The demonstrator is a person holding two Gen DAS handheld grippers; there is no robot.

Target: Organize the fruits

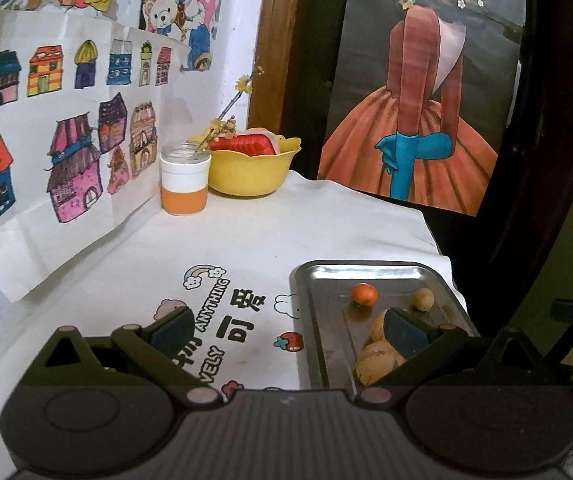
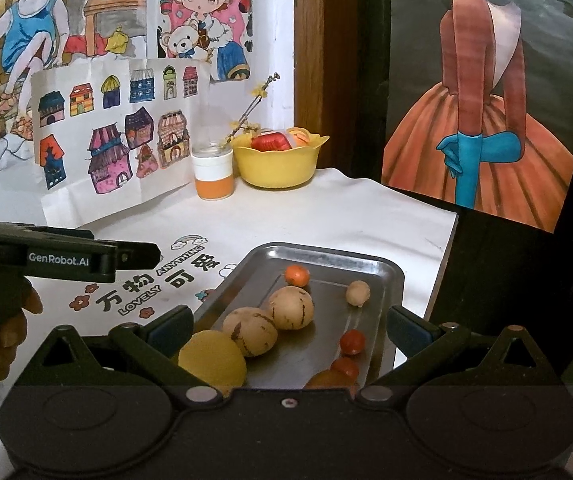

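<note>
A steel tray [image 2: 382,276] lies on the white cloth and carries several fruits: a small orange [image 2: 296,275], a pale round fruit [image 2: 358,293], two tan striped melons [image 2: 290,307], a yellow fruit [image 2: 212,358] and small red tomatoes [image 2: 352,342]. My right gripper [image 2: 290,326] stands open just above the tray's near end, fingers wide on either side, holding nothing. My left gripper [image 1: 286,330] is open too; its right finger [image 1: 404,334] hangs over the melons [image 1: 378,356] on the tray [image 1: 318,320], its left finger over the cloth. The left gripper body [image 2: 66,260] shows in the right wrist view, held by a hand.
A yellow bowl [image 2: 276,168] with red and orange items stands at the back by the wall. Next to it is a white and orange jar [image 2: 213,174] with a flower sprig. Drawings lean on the wall behind. The table's right edge drops off beside the tray.
</note>
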